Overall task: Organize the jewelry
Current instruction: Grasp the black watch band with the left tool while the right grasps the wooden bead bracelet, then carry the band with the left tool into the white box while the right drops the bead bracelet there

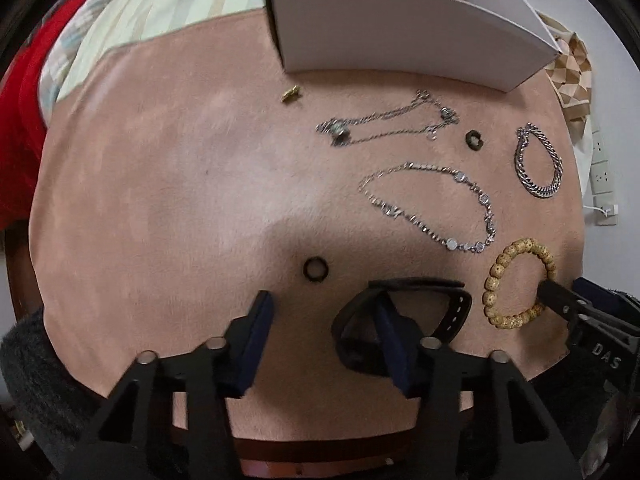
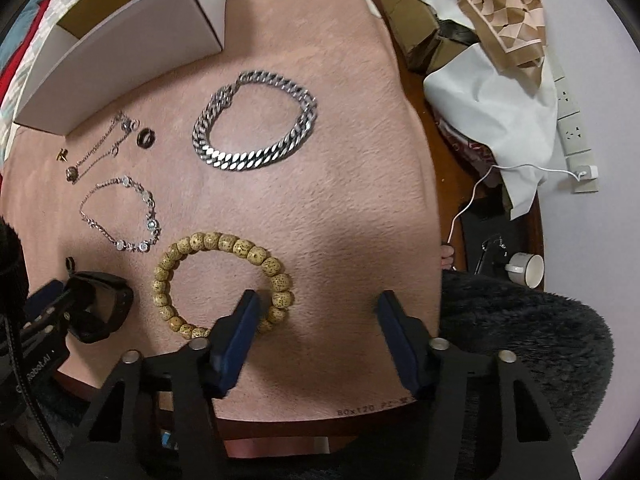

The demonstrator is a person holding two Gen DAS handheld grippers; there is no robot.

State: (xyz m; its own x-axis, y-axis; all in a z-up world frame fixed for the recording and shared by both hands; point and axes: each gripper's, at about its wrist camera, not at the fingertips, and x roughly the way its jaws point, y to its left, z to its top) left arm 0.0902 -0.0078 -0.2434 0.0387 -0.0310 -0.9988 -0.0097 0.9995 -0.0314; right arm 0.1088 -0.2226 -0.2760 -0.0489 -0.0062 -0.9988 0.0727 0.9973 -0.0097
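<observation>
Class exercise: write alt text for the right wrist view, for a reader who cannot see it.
The right tongs point down at a pink mat, one finger set inside the loop of a tan beaded bracelet. Beyond lie a heavy silver chain bracelet, finer chains and an open white box.

Both tongs are made of matte black plastic. The left tongs (image 1: 322, 312) and the right tongs (image 2: 316, 312) each have two fingers with dark blue pads (image 2: 236, 340) on the inner faces. Round silver bolts (image 1: 146, 358) sit at the finger joints. White letters "DAS" (image 1: 606, 354) are printed on the right tongs' body.
</observation>
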